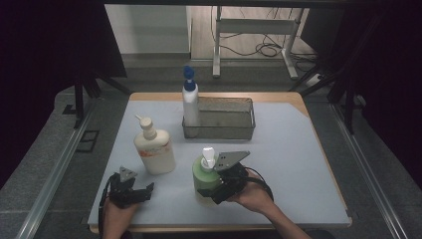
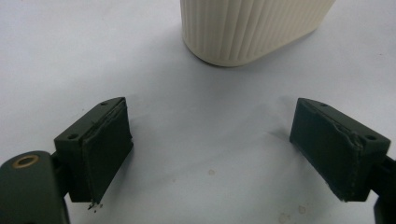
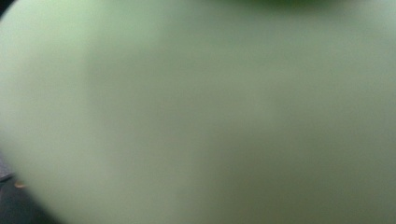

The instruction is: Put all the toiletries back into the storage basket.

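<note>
Meanwhile, the left gripper is resting near the bench's front-left corner, released, its jaws standing wide apart with nothing between them; the left gripper view is showing the ribbed base of the cream pump bottle just ahead of it. That cream bottle is standing upright on the left half of the bench. At the middle of the front edge, the green pump bottle is standing upright, its long axis vertical and its white pump spout pointing roughly toward the front-left. The right gripper is pressing in against the bottle's right side, and the right gripper view is showing green wall at very close range. Whether the pads are already clamping the bottle cannot be told; the jaws are hidden behind it.

To do this grasp well, the person is probably best keeping the gripper level, low on the body's widest part, and squeezing evenly so the bottle is not tipping. Farther back, a white bottle with a blue pump is standing in the left end of the mesh basket.
</note>
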A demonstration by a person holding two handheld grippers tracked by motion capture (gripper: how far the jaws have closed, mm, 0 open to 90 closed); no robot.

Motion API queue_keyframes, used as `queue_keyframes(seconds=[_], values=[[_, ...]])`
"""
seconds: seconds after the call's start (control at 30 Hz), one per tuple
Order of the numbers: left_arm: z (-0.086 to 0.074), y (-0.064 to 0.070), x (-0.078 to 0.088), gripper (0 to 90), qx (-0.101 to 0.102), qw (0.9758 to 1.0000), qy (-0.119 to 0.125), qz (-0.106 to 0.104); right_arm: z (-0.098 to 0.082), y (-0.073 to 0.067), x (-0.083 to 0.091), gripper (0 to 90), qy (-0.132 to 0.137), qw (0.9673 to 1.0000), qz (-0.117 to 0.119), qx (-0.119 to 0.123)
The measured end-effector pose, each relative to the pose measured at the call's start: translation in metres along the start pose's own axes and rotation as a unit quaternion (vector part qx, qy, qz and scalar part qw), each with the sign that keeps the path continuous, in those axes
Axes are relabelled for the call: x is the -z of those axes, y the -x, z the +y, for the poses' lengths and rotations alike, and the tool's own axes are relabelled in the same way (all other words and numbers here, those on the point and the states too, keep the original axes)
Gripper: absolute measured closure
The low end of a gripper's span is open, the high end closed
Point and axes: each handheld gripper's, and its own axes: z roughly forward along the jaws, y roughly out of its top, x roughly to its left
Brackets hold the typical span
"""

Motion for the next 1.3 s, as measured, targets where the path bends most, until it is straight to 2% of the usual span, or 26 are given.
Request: queue_keyframes(seconds=[0.13,0.6,0.87,1.03,1.3], values=[[0.0,0.0,0.0,12.1,0.0,1.0,0.0,0.0,0.001,0.0,0.0,11.1,-0.006,1.0,-0.001,0.006],[0.0,0.0,0.0,12.2,0.0,1.0,0.0,0.0,0.004,-0.002,0.002,11.7,-0.017,0.9996,-0.02,-0.008],[0.0,0.0,0.0,12.2,-0.002,1.0,0.0,0.0,0.008,0.005,0.008,11.8,-0.012,0.9991,-0.036,-0.018],[0.0,0.0,0.0,12.2,-0.001,1.0,0.002,0.0,0.012,0.011,0.013,11.8,-0.007,0.9982,-0.055,-0.023],[0.0,0.0,0.0,12.2,-0.002,1.0,0.0,0.0,0.019,0.025,0.019,11.8,0.004,0.9965,-0.071,-0.044]])
